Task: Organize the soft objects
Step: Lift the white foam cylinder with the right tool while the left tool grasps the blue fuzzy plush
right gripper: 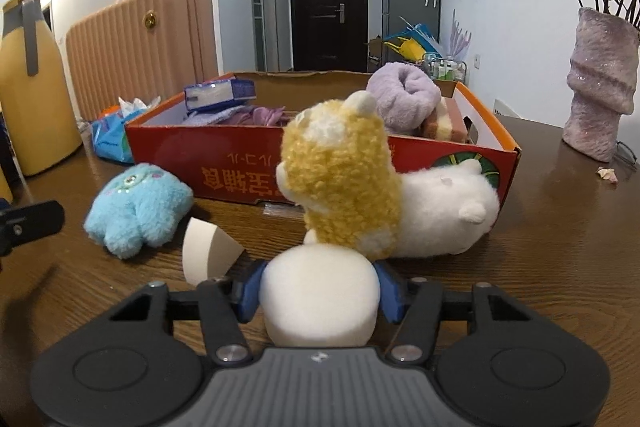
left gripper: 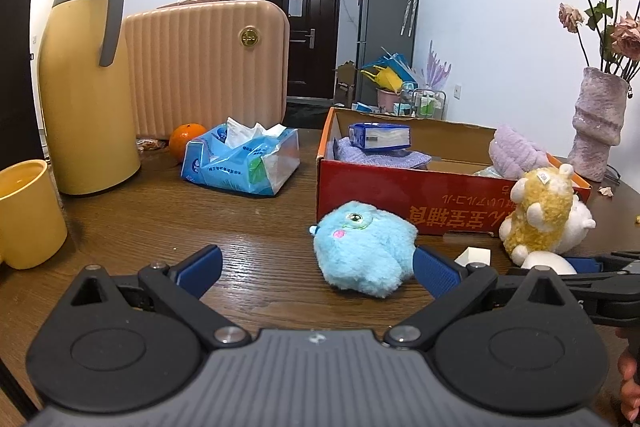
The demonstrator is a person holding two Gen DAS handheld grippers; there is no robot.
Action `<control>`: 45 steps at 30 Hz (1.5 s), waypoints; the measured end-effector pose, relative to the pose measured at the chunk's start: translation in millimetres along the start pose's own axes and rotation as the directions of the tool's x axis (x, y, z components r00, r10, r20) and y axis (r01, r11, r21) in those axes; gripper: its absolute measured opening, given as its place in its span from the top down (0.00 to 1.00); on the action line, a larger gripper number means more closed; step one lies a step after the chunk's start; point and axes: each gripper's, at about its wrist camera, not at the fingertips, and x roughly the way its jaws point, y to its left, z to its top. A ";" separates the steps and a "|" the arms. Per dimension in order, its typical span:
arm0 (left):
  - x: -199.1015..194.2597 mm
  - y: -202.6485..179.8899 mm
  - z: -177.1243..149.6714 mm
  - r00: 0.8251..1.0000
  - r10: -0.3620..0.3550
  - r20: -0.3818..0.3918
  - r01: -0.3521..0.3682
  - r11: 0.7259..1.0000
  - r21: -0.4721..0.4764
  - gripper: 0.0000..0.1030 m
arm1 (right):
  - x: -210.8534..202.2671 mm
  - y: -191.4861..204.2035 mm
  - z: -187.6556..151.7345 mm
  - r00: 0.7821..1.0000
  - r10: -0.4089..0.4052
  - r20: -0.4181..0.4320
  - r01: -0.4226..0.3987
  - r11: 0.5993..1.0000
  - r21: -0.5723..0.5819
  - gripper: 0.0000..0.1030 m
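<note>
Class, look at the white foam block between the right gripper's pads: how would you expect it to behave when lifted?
The white foam block probably squashes rather than slips: the right gripper has its blue pads pressed against its bulging sides. It looks light for its size, a plain porous lump. It seems unlikely to break, though a loose grip might let it spring out.

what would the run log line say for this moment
left gripper: open, blue plush by one pad | right gripper: shut on white foam block | yellow alpaca plush: on table outside red box

Right hand-held gripper [right gripper: 318,293] squeezes white sponge [right gripper: 320,295] — yellow plush [right gripper: 340,183] behind.
</note>
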 end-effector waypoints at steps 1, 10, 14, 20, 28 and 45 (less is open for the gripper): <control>0.1 0.1 0.0 1.000 0.000 -0.001 0.000 1.000 0.000 0.00 | -1.4 -0.2 -0.5 1.000 -0.001 0.007 0.001 1.000 0.000 0.46; 0.6 0.2 -0.1 1.000 0.000 -0.002 0.000 1.000 -0.002 0.00 | -24.2 -7.7 0.4 0.993 -0.022 0.115 0.021 1.000 0.006 0.47; 1.9 1.3 -0.4 1.000 -0.001 -0.008 0.001 1.000 -0.006 0.00 | -34.4 -17.3 0.4 0.988 -0.033 0.153 0.029 0.999 0.027 0.47; 7.4 2.1 0.9 1.000 -0.001 -0.023 0.000 1.000 -0.009 0.00 | -50.0 -31.8 -2.9 0.977 -0.059 0.204 0.052 0.998 0.038 0.47; 20.9 0.7 4.5 0.999 0.011 -0.037 -0.011 1.000 0.001 0.00 | -59.5 -62.0 -4.1 0.964 -0.120 0.239 0.103 0.991 0.081 0.47; 78.6 -23.1 15.8 0.992 -0.021 -0.123 0.027 0.999 0.047 0.00 | -59.1 -115.0 -3.4 0.947 -0.222 0.234 0.187 0.969 0.160 0.47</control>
